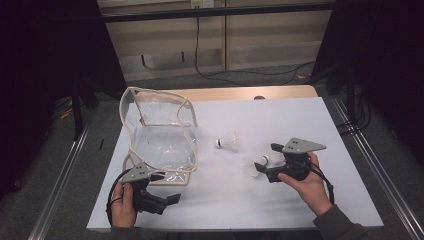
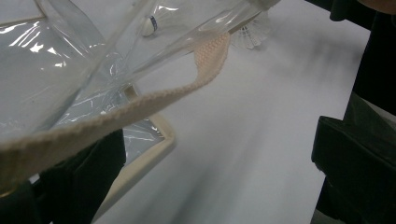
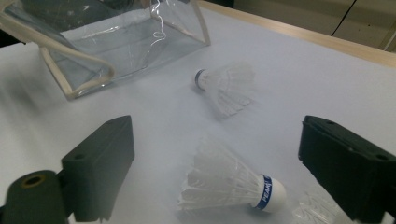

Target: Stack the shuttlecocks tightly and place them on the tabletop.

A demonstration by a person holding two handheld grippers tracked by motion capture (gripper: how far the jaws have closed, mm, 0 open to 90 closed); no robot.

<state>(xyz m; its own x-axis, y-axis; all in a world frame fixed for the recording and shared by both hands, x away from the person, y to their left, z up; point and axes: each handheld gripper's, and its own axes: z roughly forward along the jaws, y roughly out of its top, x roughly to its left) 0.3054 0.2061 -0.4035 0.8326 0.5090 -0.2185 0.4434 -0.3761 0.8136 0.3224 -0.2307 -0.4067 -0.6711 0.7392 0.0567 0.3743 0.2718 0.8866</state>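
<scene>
A white shuttlecock with a blue band on its cork lies on the white table between the jaws of my right gripper, which is open; the pads do not touch it. In the high view the same shuttlecock lies in front of the right gripper. A second shuttlecock lies farther off, beside the clear bag. Feathers of a third shuttlecock show by the right jaw. My left gripper is open at the bag's near corner, with the beige trim crossing in front of it.
The clear bag with beige edging stands open-topped at the table's left. The white table top ends in a wooden strip at the far edge. Metal rails run along both sides, and cables lie on the floor beyond.
</scene>
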